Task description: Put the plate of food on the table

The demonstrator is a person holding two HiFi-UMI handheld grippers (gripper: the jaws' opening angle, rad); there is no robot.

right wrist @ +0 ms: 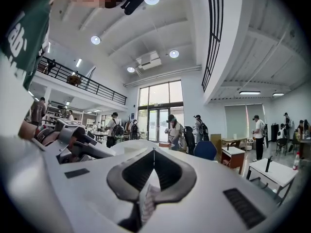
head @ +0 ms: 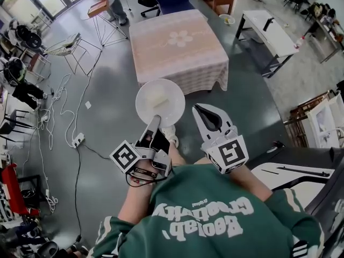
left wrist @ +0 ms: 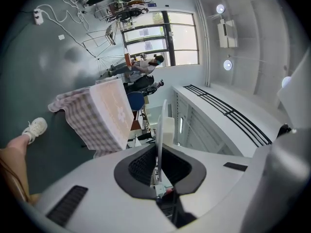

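Left gripper (head: pixel 155 123) is clamped on the rim of the white plate (head: pixel 160 102). The plate sticks out at its 12 o'clock, held in the air with a pale lump of food (head: pixel 159 97) on it. Right gripper (head: pixel 200 110), at the plate's 4 o'clock, is pinched closed on nothing. The pink-clothed table (head: pixel 180 47) is further out at 12, and the plate's not on it yet.

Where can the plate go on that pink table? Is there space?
Yes. The whole pink table top looks bare, all around its flower print, so the plate in the left gripper fits anywhere. The crowded part is the floor left of it: cables and wire stands.
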